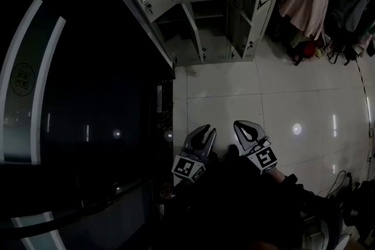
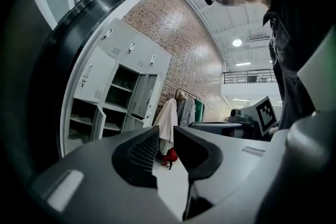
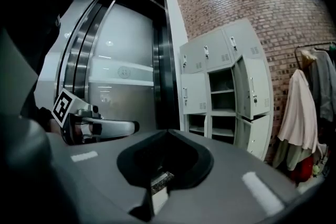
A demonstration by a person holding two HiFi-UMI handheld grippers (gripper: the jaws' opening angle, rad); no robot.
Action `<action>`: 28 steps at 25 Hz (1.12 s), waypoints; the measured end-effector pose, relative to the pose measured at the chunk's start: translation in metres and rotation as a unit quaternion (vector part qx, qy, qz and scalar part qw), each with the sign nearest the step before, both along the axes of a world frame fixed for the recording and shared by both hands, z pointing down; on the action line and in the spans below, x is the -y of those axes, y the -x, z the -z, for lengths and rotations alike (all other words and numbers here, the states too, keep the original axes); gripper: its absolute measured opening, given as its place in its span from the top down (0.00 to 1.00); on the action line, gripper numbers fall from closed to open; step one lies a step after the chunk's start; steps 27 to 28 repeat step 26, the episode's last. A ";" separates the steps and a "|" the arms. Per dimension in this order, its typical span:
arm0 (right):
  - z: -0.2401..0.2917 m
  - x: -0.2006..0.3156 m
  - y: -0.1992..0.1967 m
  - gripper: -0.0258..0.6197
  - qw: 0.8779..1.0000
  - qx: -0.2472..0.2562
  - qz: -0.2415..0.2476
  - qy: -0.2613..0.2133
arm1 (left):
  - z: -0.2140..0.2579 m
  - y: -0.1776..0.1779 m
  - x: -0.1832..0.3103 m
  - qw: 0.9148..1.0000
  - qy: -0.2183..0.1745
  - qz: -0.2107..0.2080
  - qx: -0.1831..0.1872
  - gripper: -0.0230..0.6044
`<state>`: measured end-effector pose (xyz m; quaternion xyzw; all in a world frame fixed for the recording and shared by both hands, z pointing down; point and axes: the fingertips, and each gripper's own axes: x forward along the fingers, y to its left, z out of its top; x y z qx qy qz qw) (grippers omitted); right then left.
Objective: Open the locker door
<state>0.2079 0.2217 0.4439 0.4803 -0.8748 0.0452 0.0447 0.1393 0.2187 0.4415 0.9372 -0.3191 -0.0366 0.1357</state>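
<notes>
Tiled floor (image 1: 234, 96) is gleaming in head view; locker (image 1: 199, 3) is standing far ahead w/ doors hanging open. Left tongs (image 1: 205, 133) and right tongs (image 1: 246, 129) are hovering low, well apart from it. Left gripper view: tongs gaping narrowly, nothing btwn. Right gripper view: tongs pressing together, empty.

No words or numbers can be read anywhere. A round emblem (image 1: 22, 79) sits on the pale band (image 1: 13, 126) across the dark glass door (image 1: 88, 96), but its characters are too small to make out. The cube on the left tongs (image 1: 202, 132) bears a black-and-white square marker (image 1: 186, 168). The right tongs (image 1: 245, 126) carry a similar marker (image 1: 265, 157). Both are patterns, not text.
</notes>
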 end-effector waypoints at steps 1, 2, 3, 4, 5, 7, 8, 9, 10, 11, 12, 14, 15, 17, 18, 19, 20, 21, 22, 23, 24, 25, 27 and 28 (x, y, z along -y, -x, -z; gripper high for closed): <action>0.000 -0.007 -0.008 0.96 1.000 -0.003 0.002 -0.002 | -0.002 -0.009 -0.009 1.000 0.002 0.001 -0.004 0.83; -0.002 -0.014 -0.014 0.96 1.000 -0.007 0.003 -0.001 | -0.005 -0.017 -0.019 1.000 0.007 0.001 -0.008 0.83; -0.006 -0.019 -0.020 0.96 1.000 -0.009 0.003 0.002 | -0.008 -0.025 -0.027 1.000 0.012 0.001 -0.012 0.84; -0.009 -0.023 -0.026 0.96 1.000 -0.010 0.003 0.005 | -0.011 -0.033 -0.033 1.000 0.019 -0.001 -0.015 0.84; -0.011 -0.027 -0.031 0.96 1.000 -0.010 0.003 0.008 | -0.012 -0.041 -0.039 1.000 0.026 -0.005 -0.018 0.84; -0.014 -0.036 -0.042 0.96 1.000 -0.004 0.001 0.014 | -0.010 -0.059 -0.053 0.999 0.029 -0.023 -0.015 0.85; -0.015 -0.041 -0.047 0.96 1.000 0.002 -0.003 0.017 | -0.008 -0.068 -0.059 0.999 0.026 -0.034 -0.012 0.85; -0.016 -0.046 -0.053 0.96 1.000 0.009 -0.008 0.020 | -0.007 -0.076 -0.064 0.999 0.022 -0.044 -0.008 0.85; -0.017 -0.050 -0.057 0.96 1.000 0.015 -0.012 0.023 | -0.005 -0.083 -0.067 0.998 0.018 -0.052 -0.005 0.85; -0.018 -0.054 -0.059 0.96 0.999 0.019 -0.014 0.026 | -0.002 -0.089 -0.069 0.998 0.013 -0.057 -0.003 0.85; -0.020 -0.058 -0.061 0.96 0.999 0.022 -0.015 0.028 | 0.000 -0.092 -0.070 0.998 0.008 -0.059 -0.001 0.85; -0.022 -0.064 -0.062 0.96 0.999 0.024 -0.011 0.028 | 0.002 -0.097 -0.073 0.998 0.004 -0.057 0.000 0.85; -0.021 -0.066 -0.063 0.96 0.999 0.024 -0.007 0.026 | 0.003 -0.098 -0.075 0.999 0.005 -0.053 0.000 0.85; -0.020 -0.068 -0.065 0.96 0.999 0.024 -0.001 0.023 | 0.004 -0.100 -0.079 0.999 0.008 -0.045 -0.002 0.85; -0.018 -0.068 -0.066 0.96 1.000 0.023 0.002 0.020 | 0.004 -0.101 -0.082 0.999 0.008 -0.041 -0.003 0.85; -0.017 -0.068 -0.067 0.96 1.000 0.022 0.004 0.017 | 0.002 -0.101 -0.083 0.999 0.010 -0.038 -0.003 0.86; -0.016 -0.068 -0.067 0.96 1.000 0.020 0.005 0.014 | 0.000 -0.100 -0.085 0.999 0.013 -0.036 0.000 0.86; -0.016 -0.067 -0.068 0.96 1.000 0.019 0.006 0.013 | -0.004 -0.100 -0.086 0.999 0.018 -0.035 0.003 0.86; -0.015 -0.068 -0.068 0.96 1.000 0.019 0.007 0.012 | -0.006 -0.099 -0.088 0.999 0.022 -0.034 0.006 0.86; -0.016 -0.069 -0.068 0.96 1.000 0.020 0.007 0.013 | -0.008 -0.098 -0.091 0.999 0.025 -0.033 0.007 0.86; -0.016 -0.070 -0.067 0.96 1.000 0.022 0.008 0.014 | -0.009 -0.096 -0.092 0.999 0.027 -0.032 0.008 0.86; -0.015 -0.071 -0.066 0.96 1.000 0.023 0.009 0.015 | -0.009 -0.095 -0.094 0.999 0.028 -0.031 0.008 0.86; -0.015 -0.073 -0.065 0.96 1.000 0.025 0.010 0.016 | -0.009 -0.093 -0.096 0.999 0.029 -0.029 0.007 0.86; -0.015 -0.073 -0.065 0.96 1.000 0.025 0.010 0.016 | -0.009 -0.093 -0.096 0.999 0.029 -0.029 0.007 0.86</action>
